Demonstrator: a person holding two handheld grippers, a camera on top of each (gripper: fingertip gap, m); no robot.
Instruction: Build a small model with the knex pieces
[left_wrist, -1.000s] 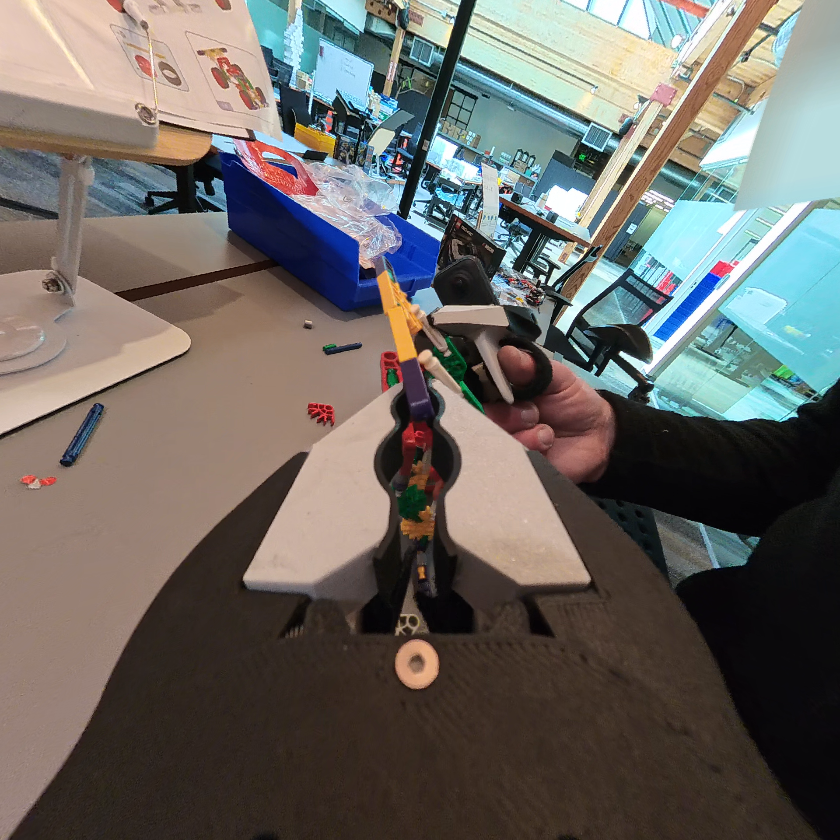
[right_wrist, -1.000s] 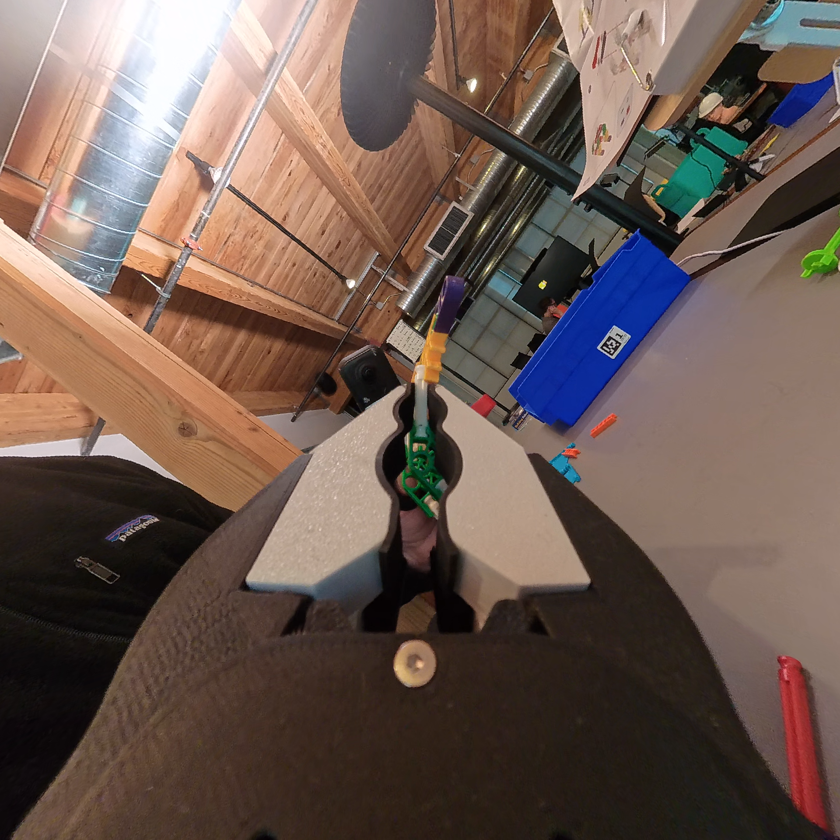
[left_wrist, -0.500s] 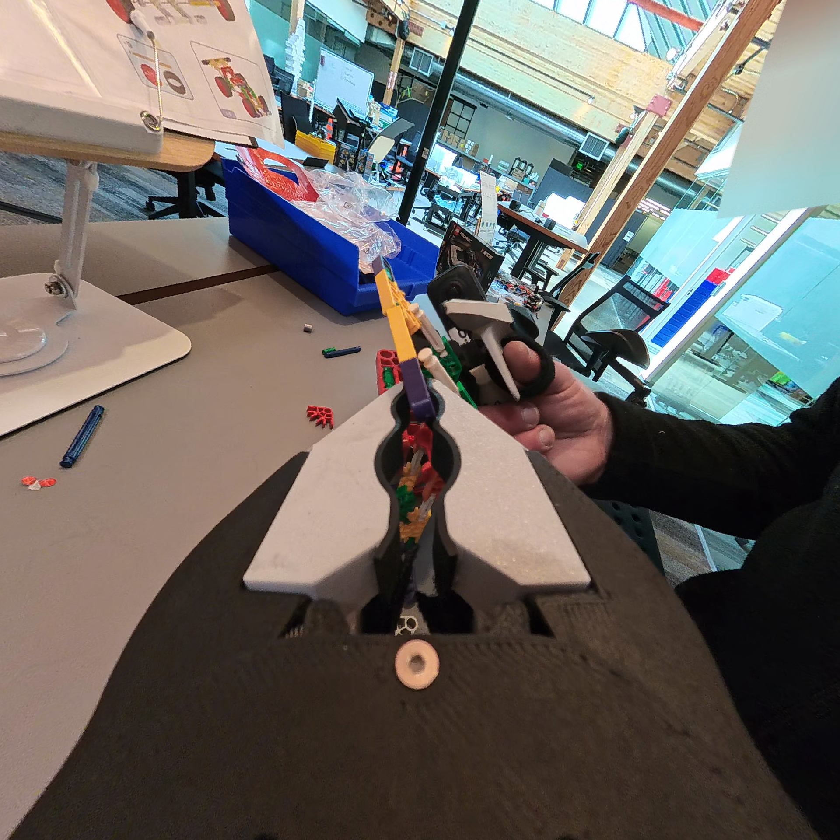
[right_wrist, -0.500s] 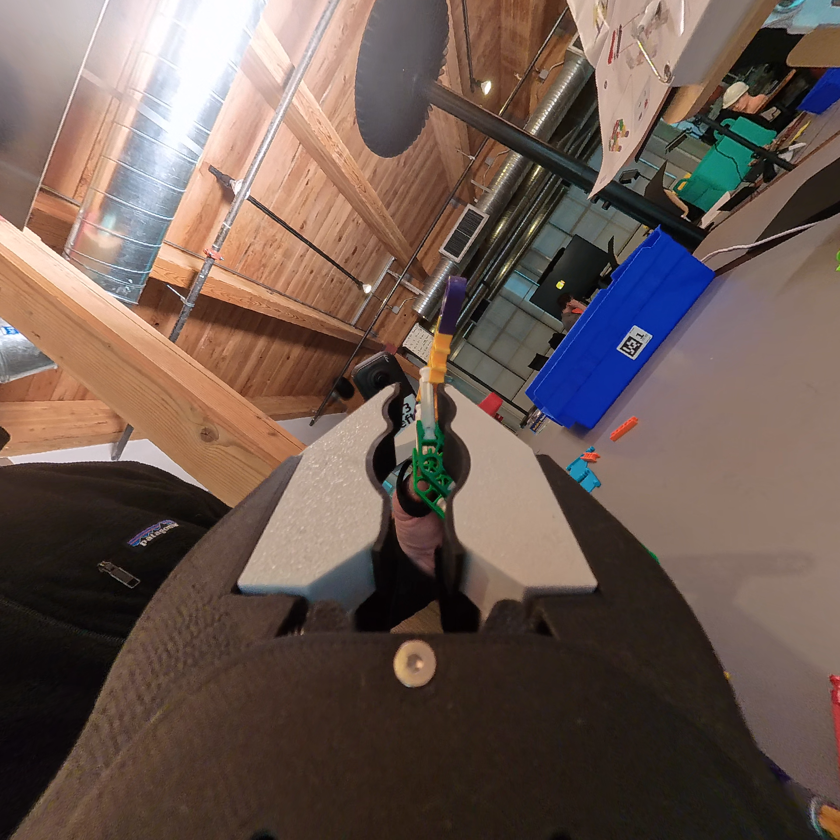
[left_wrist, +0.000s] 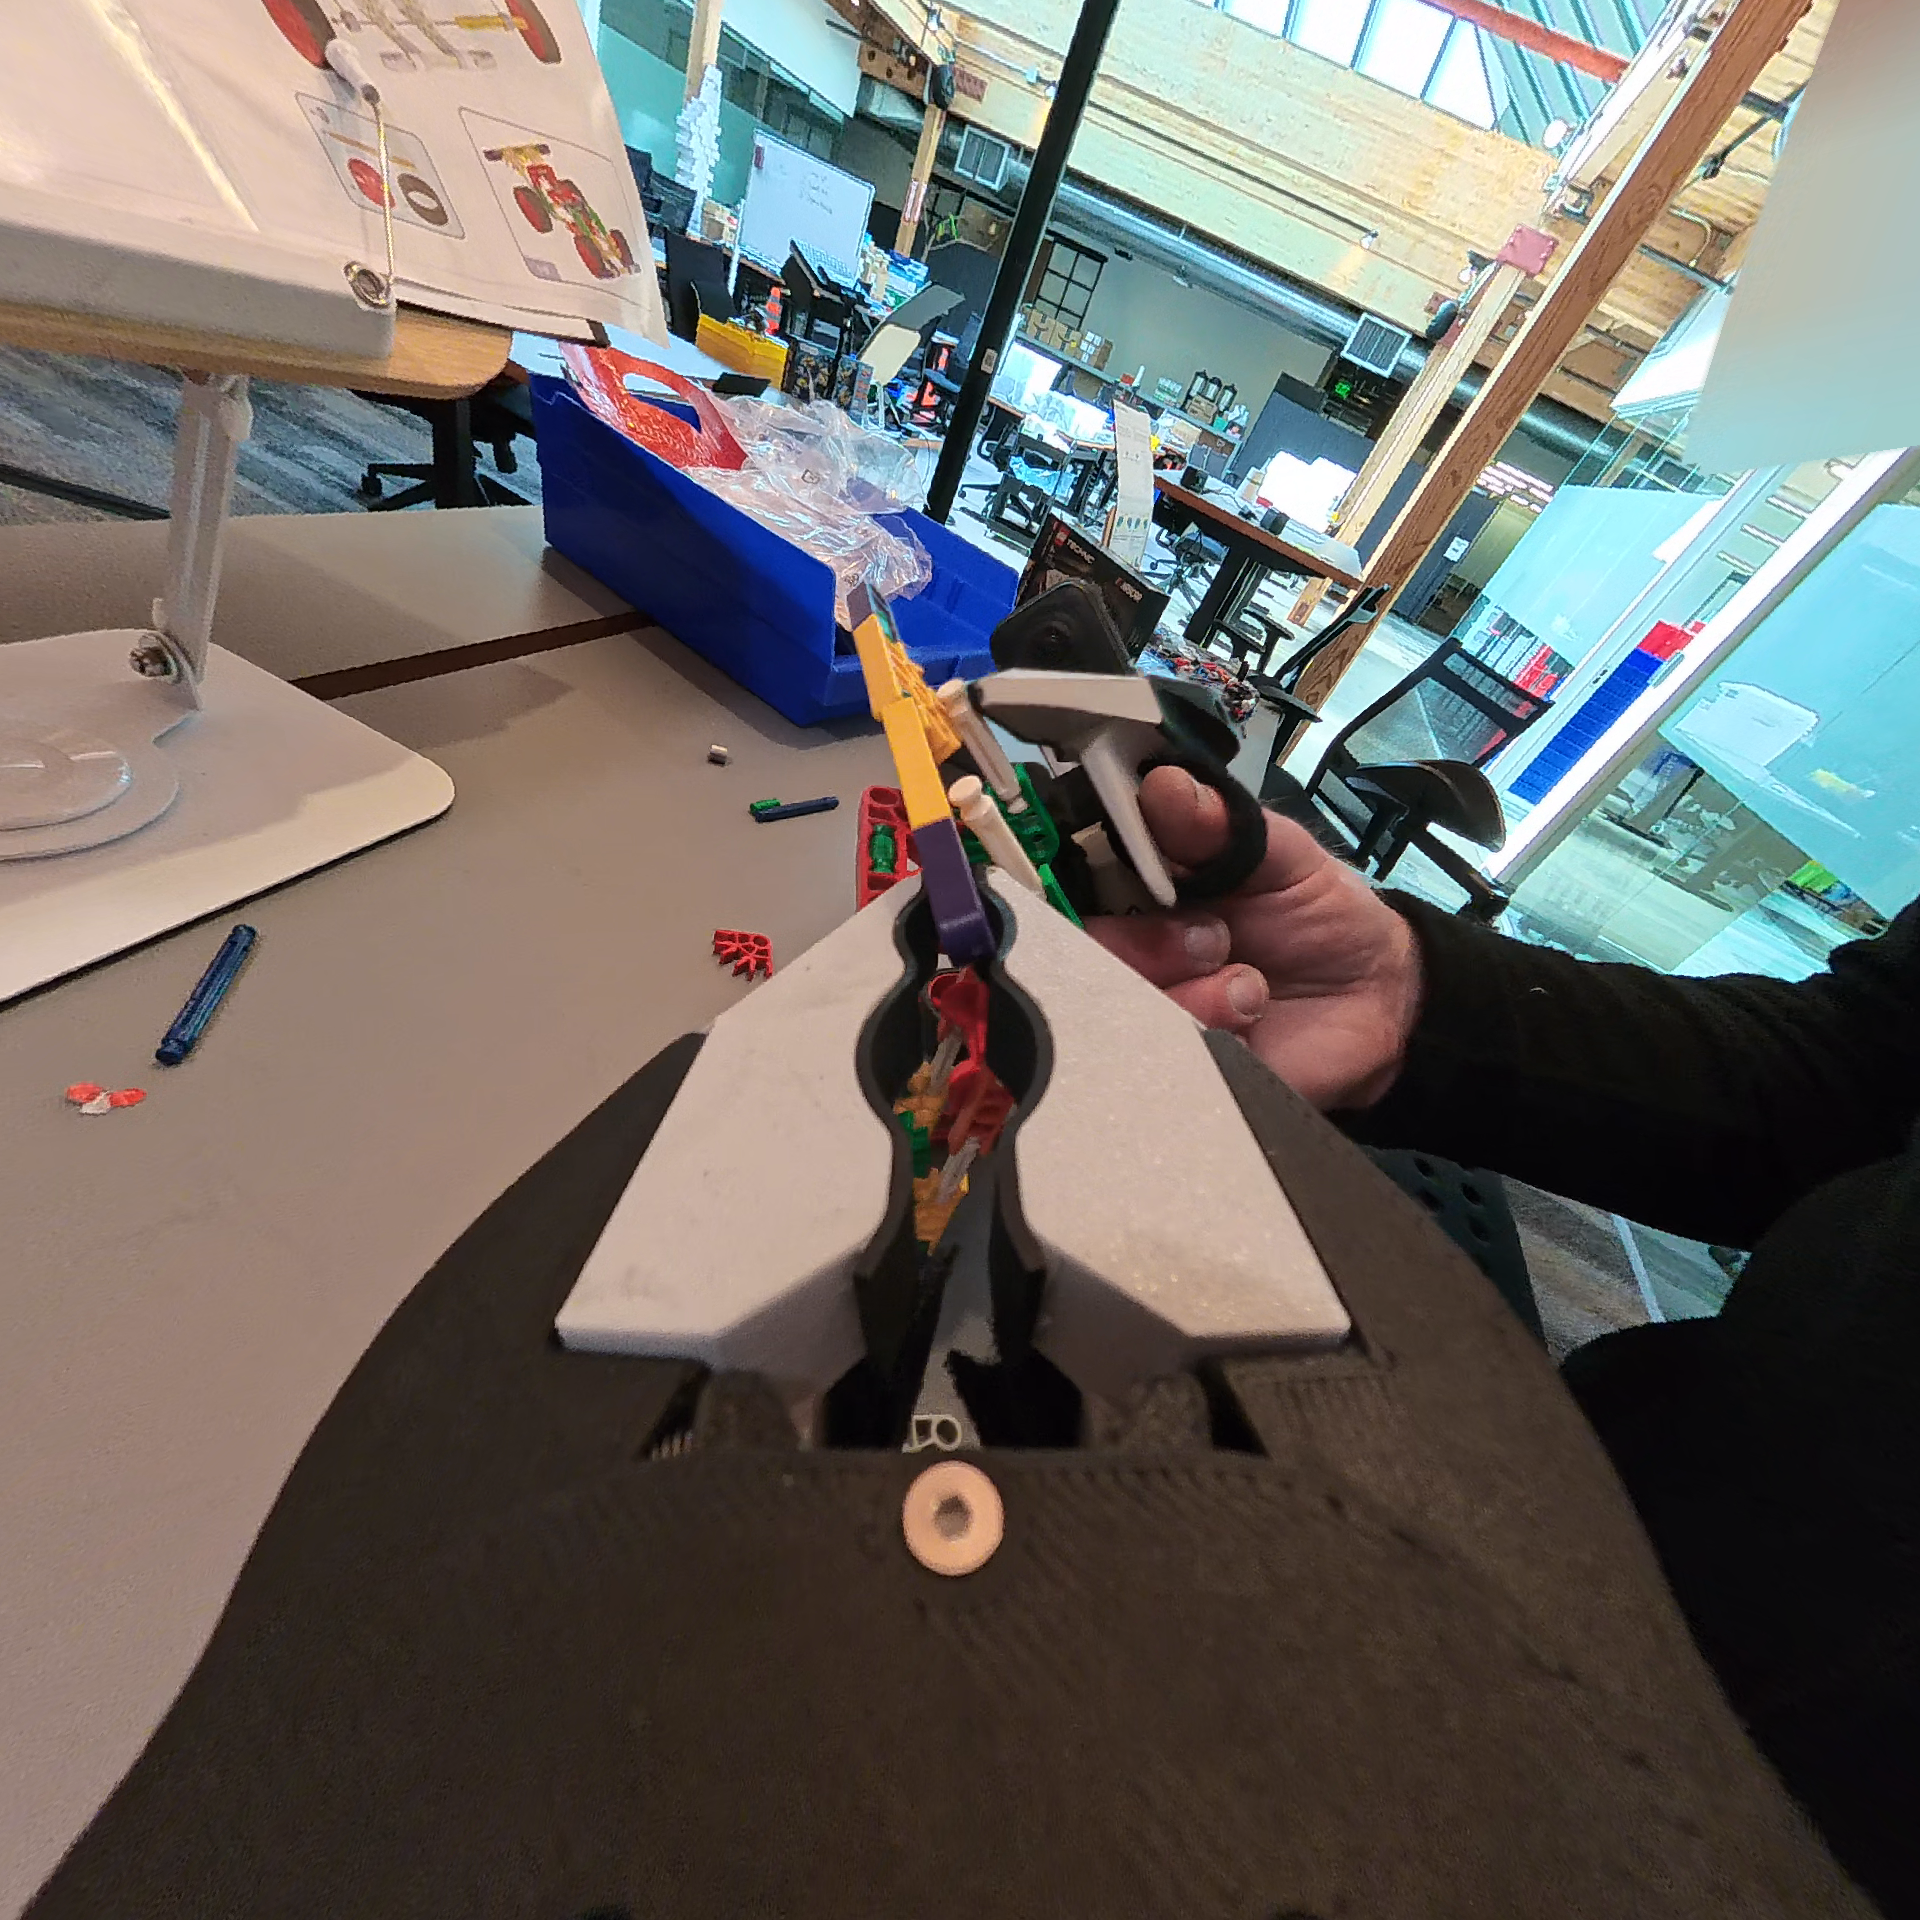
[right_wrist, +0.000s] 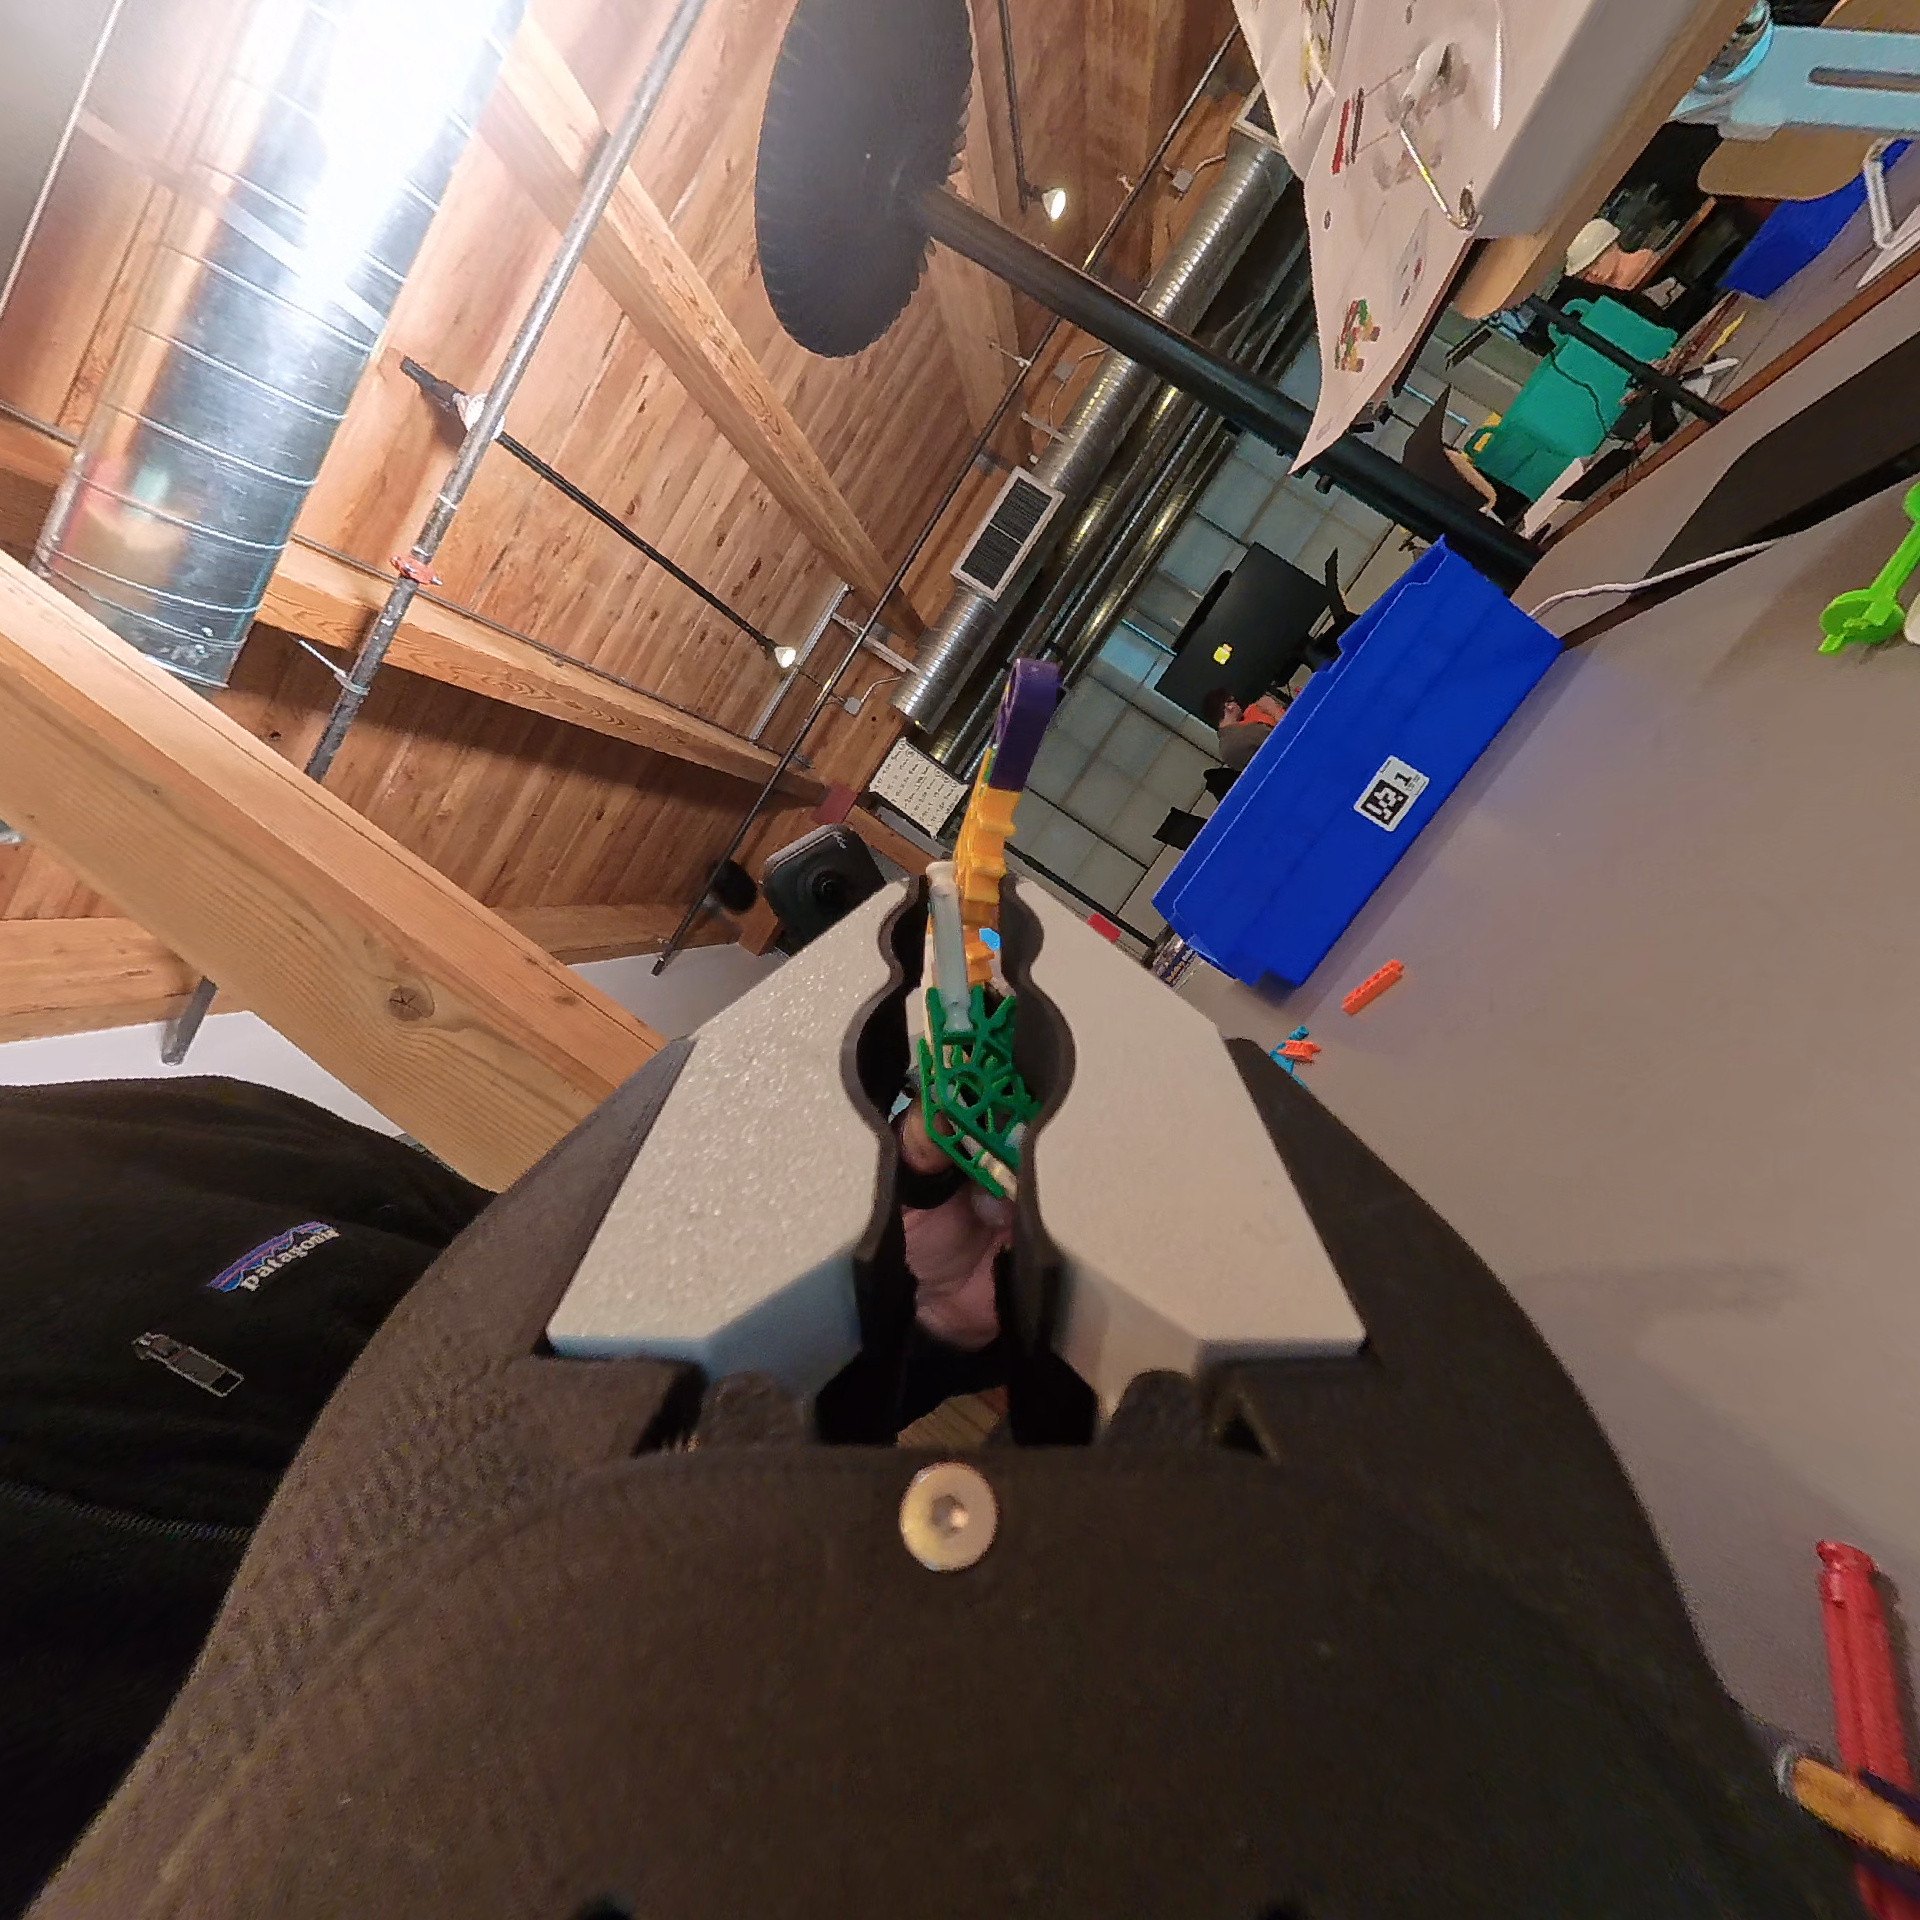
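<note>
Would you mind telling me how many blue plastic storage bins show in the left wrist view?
1: the blue plastic storage bin stands on the grey table beyond the left gripper, with a clear plastic bag in it. Others may be hidden.

Ceiling: slanted timber beams on wood planking, ribbed silver metal air duct.
Floor: grey carpet, far left.
Furniture: grey work table near; black swivel chairs right.
Walls: glass partitions, far right.
Light: bright daylight.
</note>
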